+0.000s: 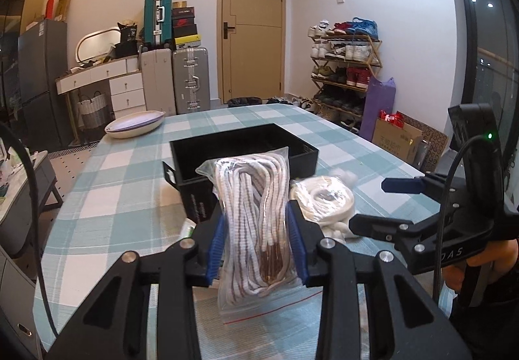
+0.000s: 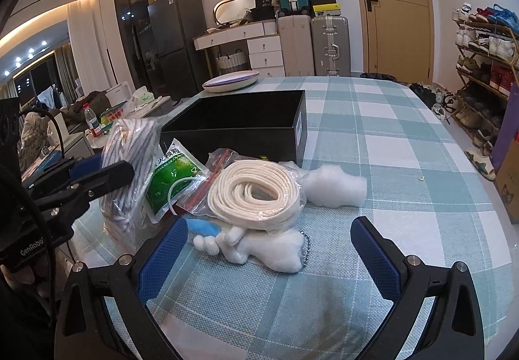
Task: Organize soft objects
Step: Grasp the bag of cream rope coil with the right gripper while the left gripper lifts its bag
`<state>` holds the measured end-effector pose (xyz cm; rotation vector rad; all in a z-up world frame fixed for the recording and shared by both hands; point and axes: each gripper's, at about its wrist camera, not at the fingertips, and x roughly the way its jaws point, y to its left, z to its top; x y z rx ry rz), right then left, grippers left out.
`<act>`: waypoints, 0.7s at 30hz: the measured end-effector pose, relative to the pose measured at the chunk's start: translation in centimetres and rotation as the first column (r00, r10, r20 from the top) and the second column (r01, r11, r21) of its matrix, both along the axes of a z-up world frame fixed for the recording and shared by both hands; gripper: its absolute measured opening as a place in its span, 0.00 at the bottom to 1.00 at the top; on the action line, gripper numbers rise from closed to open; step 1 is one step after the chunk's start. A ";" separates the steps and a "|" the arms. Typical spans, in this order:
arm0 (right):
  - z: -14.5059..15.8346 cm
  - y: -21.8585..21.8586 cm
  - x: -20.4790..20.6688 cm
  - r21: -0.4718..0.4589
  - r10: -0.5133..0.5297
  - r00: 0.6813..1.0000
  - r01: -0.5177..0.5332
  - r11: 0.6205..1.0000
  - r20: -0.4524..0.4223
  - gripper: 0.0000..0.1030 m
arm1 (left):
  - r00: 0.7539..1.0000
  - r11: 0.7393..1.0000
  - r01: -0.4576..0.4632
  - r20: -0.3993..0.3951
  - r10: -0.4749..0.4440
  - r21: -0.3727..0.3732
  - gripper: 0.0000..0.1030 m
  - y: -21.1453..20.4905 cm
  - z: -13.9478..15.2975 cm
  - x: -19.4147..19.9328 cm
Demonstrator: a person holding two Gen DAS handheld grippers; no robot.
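Left gripper (image 1: pixel 258 243) clamps clear zip bag of brown-striped white cord (image 1: pixel 256 223), upright before open black box (image 1: pixel 243 149). Right gripper (image 2: pixel 269 249) spread wide near bagged white rope coil (image 2: pixel 256 194). Step: loading. Next, likely: lift bag over rim, release.

The bench (image 2: pixel 405 145) wears a teal and white checked cloth; on it sits an open black box (image 2: pixel 246 129), with a stack of shallow plates (image 2: pixel 231 80) well behind it at the far corner; just in front of the box lie a bagged coil of white rope (image 2: pixel 256 194), a tuft of white stuffing (image 2: pixel 337 188), a green packet (image 2: pixel 172 175) and a white plush toy (image 2: pixel 269 249).
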<state>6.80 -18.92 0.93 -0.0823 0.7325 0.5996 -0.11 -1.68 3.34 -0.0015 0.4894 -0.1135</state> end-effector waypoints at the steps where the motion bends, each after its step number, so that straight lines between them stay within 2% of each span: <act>1: -0.1 0.3 0.3 -0.003 0.004 1.000 -0.004 1.000 -0.007 1.00 | 1.000 1.000 -0.006 0.002 0.006 -0.001 0.33 0.4 0.2 0.2; 6: 0.0 1.9 1.5 -0.014 0.027 0.999 -0.027 1.000 -0.025 1.00 | 0.999 0.999 -0.031 0.006 0.031 -0.012 0.33 1.9 0.5 0.8; 11: -0.5 3.3 2.9 -0.058 0.019 0.999 -0.021 0.998 -0.037 1.00 | 0.999 0.999 -0.042 0.009 0.042 -0.016 0.33 2.7 0.7 1.6; 21: -1.3 5.7 3.2 -0.153 0.029 0.999 -0.032 0.988 -0.022 0.99 | 0.997 0.997 -0.076 0.013 0.076 -0.019 0.33 3.8 0.7 1.6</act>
